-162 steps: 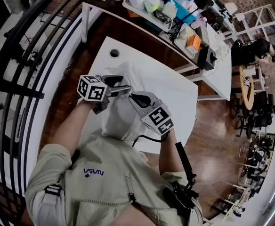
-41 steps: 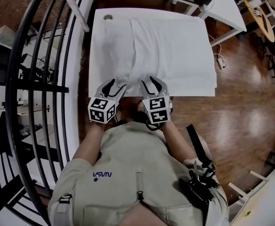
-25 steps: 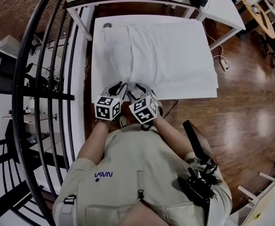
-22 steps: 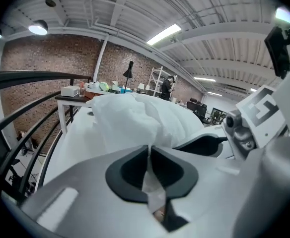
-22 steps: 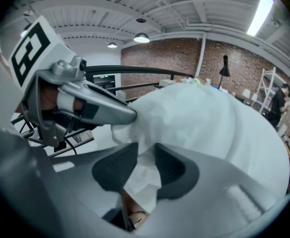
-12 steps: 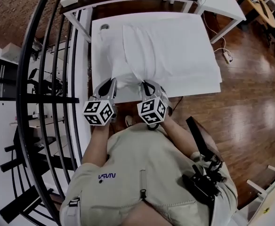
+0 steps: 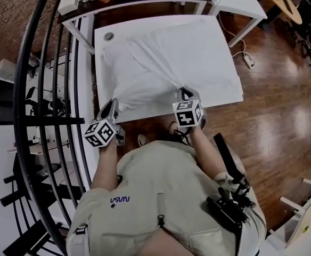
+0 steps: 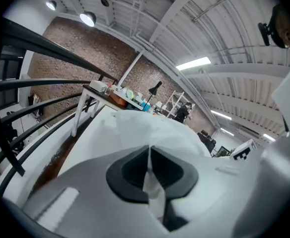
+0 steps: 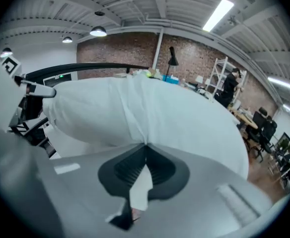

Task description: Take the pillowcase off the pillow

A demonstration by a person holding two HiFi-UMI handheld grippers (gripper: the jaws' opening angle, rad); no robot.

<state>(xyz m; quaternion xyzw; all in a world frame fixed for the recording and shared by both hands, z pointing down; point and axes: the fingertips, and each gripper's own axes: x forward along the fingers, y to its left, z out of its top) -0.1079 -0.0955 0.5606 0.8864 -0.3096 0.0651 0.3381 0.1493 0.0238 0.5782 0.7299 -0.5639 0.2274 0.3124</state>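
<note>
Pillowcase (image 7: 171,57) on table (image 7: 119,28), near edge pinched tight in left claw (image 7: 112,105) and right claw (image 7: 183,93), seemingly taut.

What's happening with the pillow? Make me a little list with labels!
Left gripper: shut on a pinch of the pillowcase
Right gripper: shut on the pillowcase too
Pillowcase: white, pulled tight into creases towards the right gripper
Pillow: hidden, but the pillowcase looks puffy, so it's probably inside
Table: white, under everything
</note>
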